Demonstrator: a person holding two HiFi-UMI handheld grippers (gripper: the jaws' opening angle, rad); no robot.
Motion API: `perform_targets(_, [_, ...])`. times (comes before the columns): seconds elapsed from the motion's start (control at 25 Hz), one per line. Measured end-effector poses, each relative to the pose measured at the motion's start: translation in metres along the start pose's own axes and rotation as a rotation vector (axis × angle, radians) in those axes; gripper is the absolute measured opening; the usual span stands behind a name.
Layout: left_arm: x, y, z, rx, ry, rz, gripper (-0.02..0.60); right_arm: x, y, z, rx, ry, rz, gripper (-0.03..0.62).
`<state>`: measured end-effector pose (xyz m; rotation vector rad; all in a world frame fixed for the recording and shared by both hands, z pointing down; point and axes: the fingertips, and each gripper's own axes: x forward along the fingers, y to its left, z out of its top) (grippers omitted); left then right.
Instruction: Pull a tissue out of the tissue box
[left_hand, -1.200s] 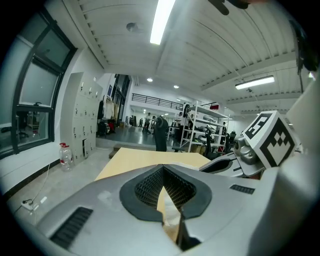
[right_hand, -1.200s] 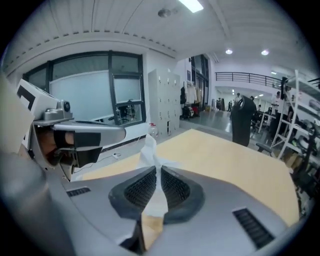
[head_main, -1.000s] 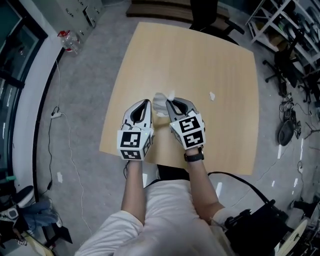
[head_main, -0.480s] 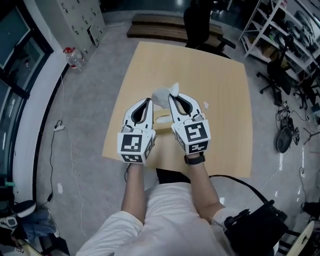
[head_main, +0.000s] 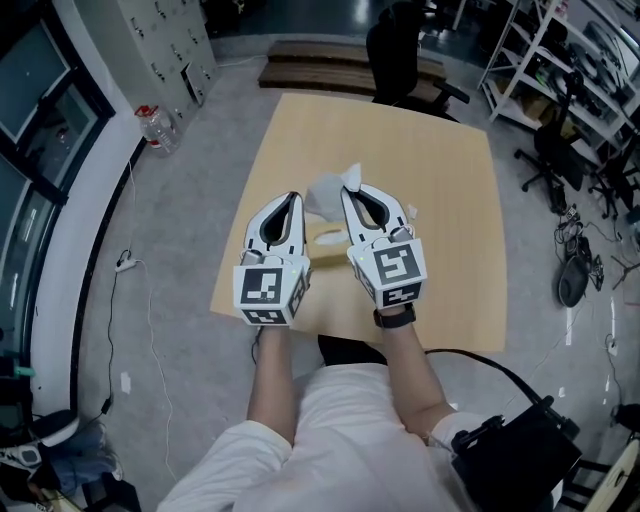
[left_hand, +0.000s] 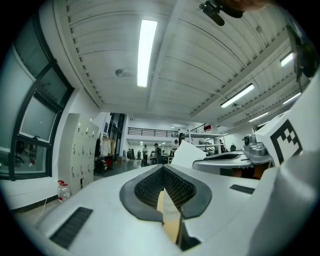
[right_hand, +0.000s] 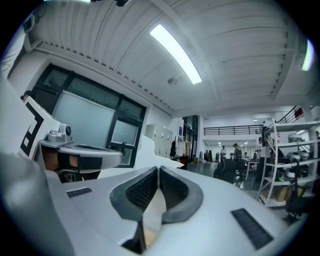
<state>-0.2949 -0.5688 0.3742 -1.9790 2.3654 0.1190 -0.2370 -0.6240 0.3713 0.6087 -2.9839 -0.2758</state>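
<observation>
Both grippers are held level above the wooden table (head_main: 440, 180). A crumpled white tissue (head_main: 325, 192) hangs at the tip of my right gripper (head_main: 347, 190), whose jaws are closing and pinch its edge. The tissue (right_hand: 149, 145) shows just left of the right gripper's (right_hand: 158, 170) meeting tips. My left gripper (head_main: 293, 197) is beside it, jaws shut with nothing between them (left_hand: 163, 167), and it sees the tissue (left_hand: 189, 152) to its right. Below, between the grippers, part of a tan tissue box (head_main: 325, 240) lies on the table.
A small white scrap (head_main: 411, 212) lies on the table right of the grippers. A dark chair (head_main: 400, 50) stands at the far edge. Shelving (head_main: 590, 70) and office chairs fill the right side. A water bottle (head_main: 155, 125) sits on the floor at left.
Both grippers have risen from the table toward the head camera. The tissue came up with the right gripper and now hangs clear above the box.
</observation>
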Motion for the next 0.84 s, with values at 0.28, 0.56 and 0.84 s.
perform_targets(0.28, [0.011,-0.004,0.003,0.006,-0.009,-0.012,0.002,-0.001,-0.009,0.008,-0.003,-0.028,-0.012,0.014])
perform_targets(0.56, [0.012,-0.01,-0.007,0.001,-0.001,-0.012,0.0,-0.006,-0.013,-0.003,0.0,-0.018,-0.015,0.014])
perform_targets(0.84, [0.015,-0.01,-0.006,-0.011,0.001,-0.025,0.001,-0.005,-0.018,-0.011,0.015,-0.004,-0.025,0.014])
